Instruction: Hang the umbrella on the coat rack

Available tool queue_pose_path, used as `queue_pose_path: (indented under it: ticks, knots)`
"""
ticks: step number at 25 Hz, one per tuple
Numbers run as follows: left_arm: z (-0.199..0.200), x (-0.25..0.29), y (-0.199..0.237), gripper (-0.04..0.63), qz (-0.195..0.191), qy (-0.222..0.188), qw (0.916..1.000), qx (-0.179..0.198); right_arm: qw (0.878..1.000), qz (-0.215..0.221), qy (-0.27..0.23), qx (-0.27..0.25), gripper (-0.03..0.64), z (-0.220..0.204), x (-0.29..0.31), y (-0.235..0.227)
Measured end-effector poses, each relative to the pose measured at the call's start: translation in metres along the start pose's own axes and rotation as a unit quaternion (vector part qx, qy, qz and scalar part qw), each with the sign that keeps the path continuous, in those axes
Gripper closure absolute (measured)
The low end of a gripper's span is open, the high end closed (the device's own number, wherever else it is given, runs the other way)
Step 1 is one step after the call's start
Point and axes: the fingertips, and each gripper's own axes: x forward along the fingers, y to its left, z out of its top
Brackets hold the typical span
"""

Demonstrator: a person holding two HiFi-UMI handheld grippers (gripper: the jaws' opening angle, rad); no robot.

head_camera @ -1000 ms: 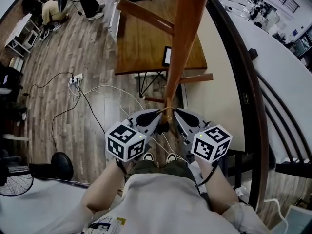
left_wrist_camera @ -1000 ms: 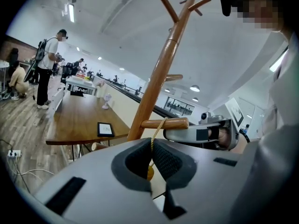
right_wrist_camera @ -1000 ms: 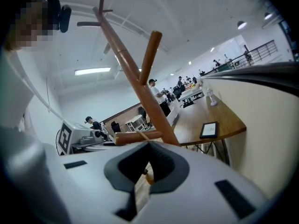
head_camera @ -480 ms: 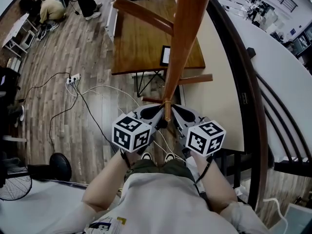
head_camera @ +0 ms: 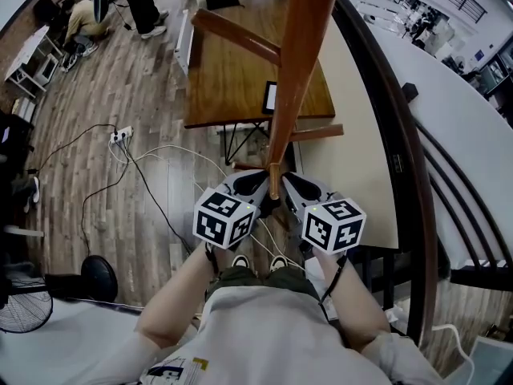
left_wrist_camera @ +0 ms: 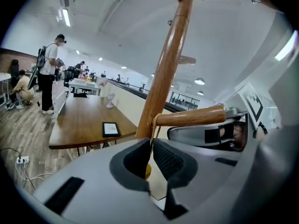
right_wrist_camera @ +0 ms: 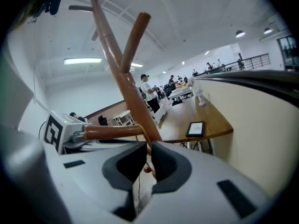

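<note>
left tool (left_wrist_camera: 152,146) and right tool (right_wrist_camera: 149,154) both clamp the cord loop (left_wrist_camera: 152,125), hooked over peg (left_wrist_camera: 191,117) of coat rack (head_camera: 300,54) just above; umbrella itself unseen, likely hanging straight down beneath tools

Umbrella below cord (left_wrist_camera: 153,125) out of sight behind L+R fingers (left_wrist_camera: 168,161); coat rack (head_camera: 302,54) top cut off, head view.

Two hand-held grippers (head_camera: 261,202) (head_camera: 289,202), one coat rack (head_camera: 298,62), one cord loop (left_wrist_camera: 152,127), one wooden table (head_camera: 232,79), one tablet (head_camera: 273,96).
</note>
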Motion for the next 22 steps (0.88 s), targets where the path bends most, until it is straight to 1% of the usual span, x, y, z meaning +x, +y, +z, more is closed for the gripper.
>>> queue_pose_path:
  ticks: [3, 7, 11, 14, 17, 22]
  knots:
    - [0.008, -0.011, -0.001, 0.578, 0.003, -0.014, 0.9999, 0.002, 1.0, -0.009, -0.012, 0.001, 0.588, 0.008, -0.012, -0.002]
    - [0.019, -0.029, -0.011, 0.583, 0.007, -0.024, 0.9992, 0.03, 0.999, -0.014, -0.038, -0.01, 0.598, 0.027, -0.035, 0.003]
    - [0.036, -0.053, -0.021, 0.586, 0.011, -0.037, 0.9974, 0.061, 0.997, -0.01, -0.066, -0.033, 0.607, 0.052, -0.061, 0.021]
    - [0.051, -0.074, -0.03, 0.585, 0.017, -0.053, 0.9949, 0.085, 0.995, 0.0, -0.086, -0.053, 0.612, 0.069, -0.081, 0.041]
    - [0.067, -0.093, -0.043, 0.586, 0.018, -0.074, 0.992, 0.1, 0.992, 0.01, -0.104, -0.069, 0.612, 0.08, -0.1, 0.061]
    - [0.091, -0.125, -0.052, 0.592, 0.034, -0.111, 0.9831, 0.141, 0.986, 0.029, -0.133, -0.092, 0.612, 0.101, -0.131, 0.099]
